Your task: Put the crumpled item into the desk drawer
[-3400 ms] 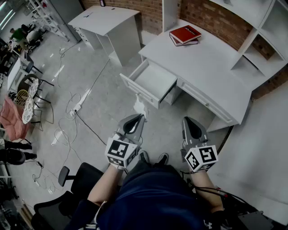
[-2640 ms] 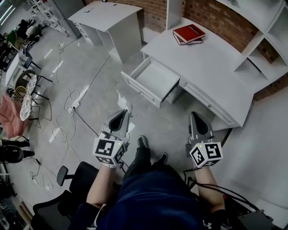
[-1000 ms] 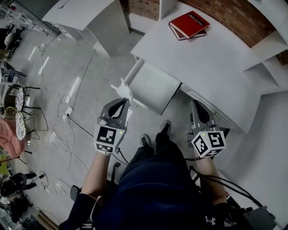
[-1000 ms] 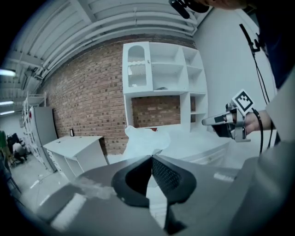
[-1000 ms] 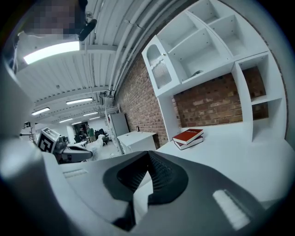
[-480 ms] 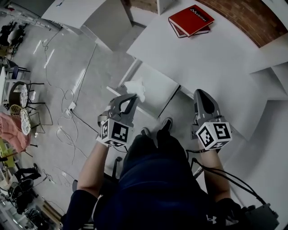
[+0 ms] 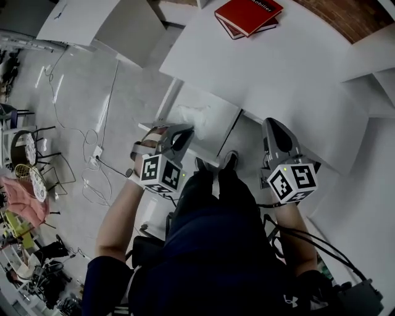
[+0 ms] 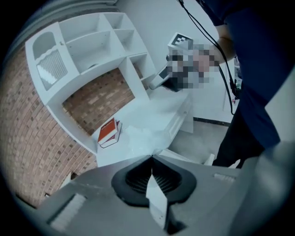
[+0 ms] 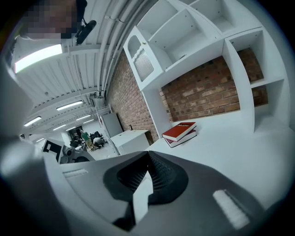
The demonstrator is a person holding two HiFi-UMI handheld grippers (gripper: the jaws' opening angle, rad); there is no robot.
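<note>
paper wad (image 7: 190, 115), white and crumpled, sits right at the tips of the left gripper (image 7: 189, 129). the gripper's jaws are pressed together and pinch one edge of the wad, while the rest bunches out just beyond them. in the left gripper view the wad (image 8: 144, 137) shows directly past the meeting tips (image 8: 151, 157). gripper and wad are held over the open drawer (image 7: 217, 112) of the white desk (image 7: 278, 68), the wad above the drawer's inside near its front edge; i can't tell whether it touches the drawer bottom.

the right gripper (image 7: 272, 122) is well apart to the other side, above the desk's front edge beside the drawer. its jaws (image 9: 148, 153) are closed on each other with nothing between them.

a red book (image 7: 248, 12) lies on a second one at the far side of the desktop. the person's shoes (image 7: 216, 164) stand on the floor just below the drawer front.
</note>
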